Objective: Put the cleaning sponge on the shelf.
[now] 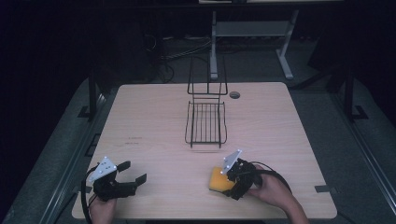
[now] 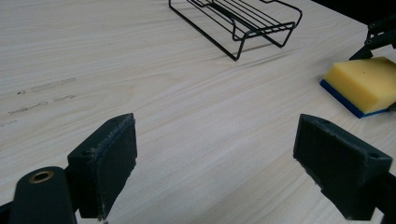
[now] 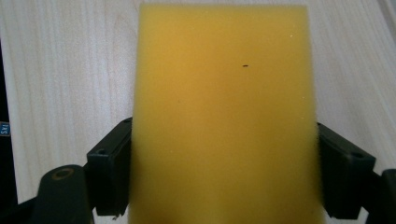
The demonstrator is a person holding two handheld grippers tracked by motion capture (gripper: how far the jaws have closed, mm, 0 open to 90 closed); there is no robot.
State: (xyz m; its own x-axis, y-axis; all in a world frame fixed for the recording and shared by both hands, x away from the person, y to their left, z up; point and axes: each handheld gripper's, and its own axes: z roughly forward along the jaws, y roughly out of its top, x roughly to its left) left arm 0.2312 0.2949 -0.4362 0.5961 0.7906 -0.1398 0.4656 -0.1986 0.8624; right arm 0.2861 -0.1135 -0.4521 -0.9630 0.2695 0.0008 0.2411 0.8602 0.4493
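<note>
This looks like a lab or test room: a bare wooden desk on grey carpet, loose cables and white desk legs behind.

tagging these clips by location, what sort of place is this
Probably a lab or workshop set up for recording, not a home: a bare wooden table in a dark room, loose cables on the floor, and another desk's metal legs behind.

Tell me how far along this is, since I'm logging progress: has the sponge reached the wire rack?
Not yet. Done: the right gripper has its jaws against both sides of the yellow sponge, near the table's front edge. In hand: that grip; the blue underside still looks to be on the wood. Left: lifting it, probably toward the wire rack, which holds nothing. The left gripper waits open, holding nothing.
</note>
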